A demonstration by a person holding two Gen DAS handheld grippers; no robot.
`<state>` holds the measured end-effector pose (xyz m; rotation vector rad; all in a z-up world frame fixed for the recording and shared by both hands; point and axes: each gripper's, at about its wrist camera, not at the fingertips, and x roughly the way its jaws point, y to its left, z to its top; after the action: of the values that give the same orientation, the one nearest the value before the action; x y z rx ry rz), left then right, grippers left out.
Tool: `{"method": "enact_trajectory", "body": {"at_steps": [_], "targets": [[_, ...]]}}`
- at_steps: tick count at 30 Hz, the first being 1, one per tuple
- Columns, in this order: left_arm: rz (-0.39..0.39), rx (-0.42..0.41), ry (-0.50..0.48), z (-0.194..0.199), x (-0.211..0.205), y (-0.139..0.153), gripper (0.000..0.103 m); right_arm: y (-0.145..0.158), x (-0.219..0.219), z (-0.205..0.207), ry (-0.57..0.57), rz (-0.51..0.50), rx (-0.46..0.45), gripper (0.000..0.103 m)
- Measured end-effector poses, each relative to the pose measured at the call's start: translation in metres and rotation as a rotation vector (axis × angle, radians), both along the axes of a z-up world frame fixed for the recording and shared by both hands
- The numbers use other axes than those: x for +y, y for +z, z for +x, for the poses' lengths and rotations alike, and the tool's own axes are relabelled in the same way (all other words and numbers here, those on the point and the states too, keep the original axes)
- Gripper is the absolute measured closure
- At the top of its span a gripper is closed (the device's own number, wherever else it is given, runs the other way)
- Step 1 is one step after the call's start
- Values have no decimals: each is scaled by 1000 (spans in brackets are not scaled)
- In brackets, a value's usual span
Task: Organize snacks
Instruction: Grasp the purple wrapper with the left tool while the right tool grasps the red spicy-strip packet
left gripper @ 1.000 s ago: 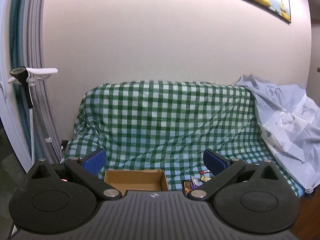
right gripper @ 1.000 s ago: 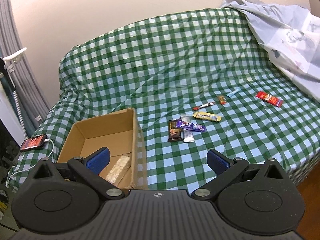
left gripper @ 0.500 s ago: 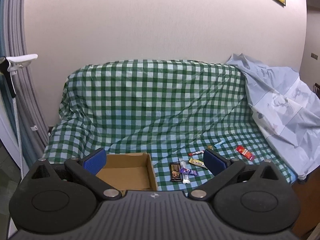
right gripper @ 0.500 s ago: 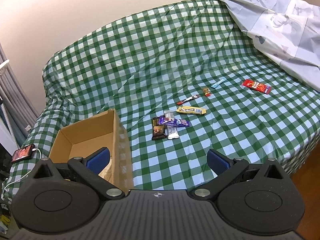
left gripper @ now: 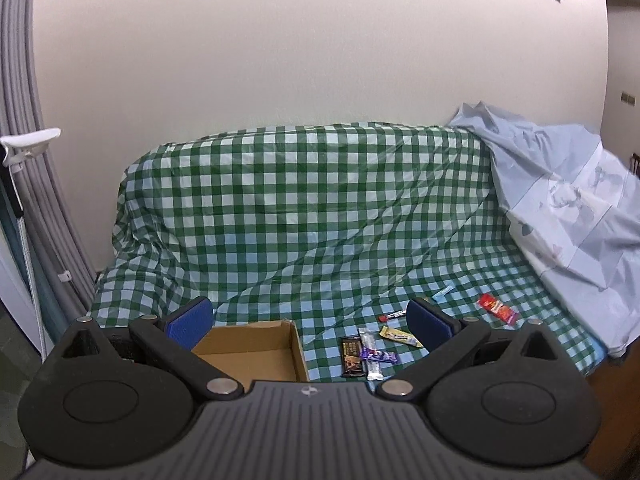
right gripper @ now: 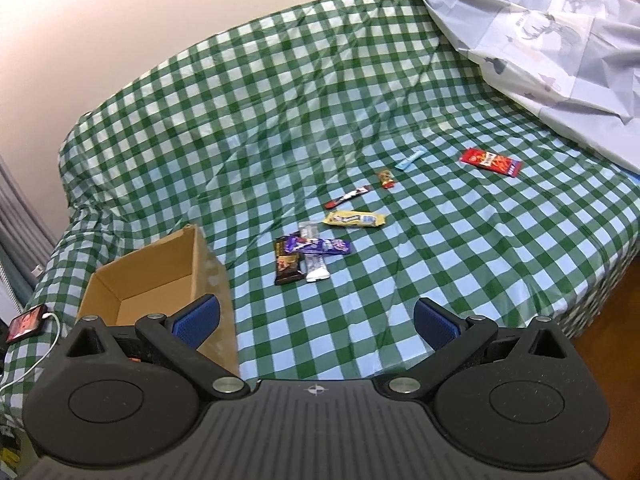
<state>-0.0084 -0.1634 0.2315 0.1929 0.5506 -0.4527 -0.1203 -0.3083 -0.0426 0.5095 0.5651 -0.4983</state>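
Observation:
An open cardboard box (right gripper: 160, 276) sits at the front left of a sofa under a green checked cloth (right gripper: 320, 100); it also shows in the left wrist view (left gripper: 256, 348). Several snacks lie to its right: a brown bar (right gripper: 287, 266), a purple bar (right gripper: 318, 245), a silver bar (right gripper: 316, 270), a yellow bar (right gripper: 354, 219), a red-black stick (right gripper: 347, 197), a small candy (right gripper: 386, 179), a blue stick (right gripper: 409, 159), a red pack (right gripper: 490, 162). My left gripper (left gripper: 310, 318) and right gripper (right gripper: 316, 320) are open and empty, held back from the sofa.
A pale blue sheet (right gripper: 540, 28) covers the sofa's right end. A phone on a white cable (right gripper: 26, 322) lies at the left edge. A white-topped stand (left gripper: 24, 148) and grey curtains (left gripper: 24, 80) are at the left. Wood floor (right gripper: 616, 340) shows at right.
Both grippers have pulled back from the sofa. The left view has tilted down, so the snacks and more of the seat show. The box and snacks have not moved.

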Motion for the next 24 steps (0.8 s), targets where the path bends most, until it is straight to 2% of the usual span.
{"method": "enact_trajectory", "body": {"at_steps": [4, 8, 10, 14, 20, 24], "targets": [[58, 49, -35, 13, -22, -24, 0, -8, -13, 1, -24, 15, 10, 1], [97, 122, -61, 42, -44, -63, 0, -15, -28, 0, -53, 22, 9, 1], [130, 123, -87, 56, -59, -85, 0, -19, -40, -2, -82, 23, 7, 1], [244, 171, -186, 87, -100, -140, 0, -29, -66, -7, -132, 31, 13, 1], [292, 278, -322, 138, -160, -232, 0, -48, -112, 1, -162, 10, 50, 1], [418, 272, -385, 172, -211, -292, 0, -64, -154, 22, -164, -53, 82, 1]]}}
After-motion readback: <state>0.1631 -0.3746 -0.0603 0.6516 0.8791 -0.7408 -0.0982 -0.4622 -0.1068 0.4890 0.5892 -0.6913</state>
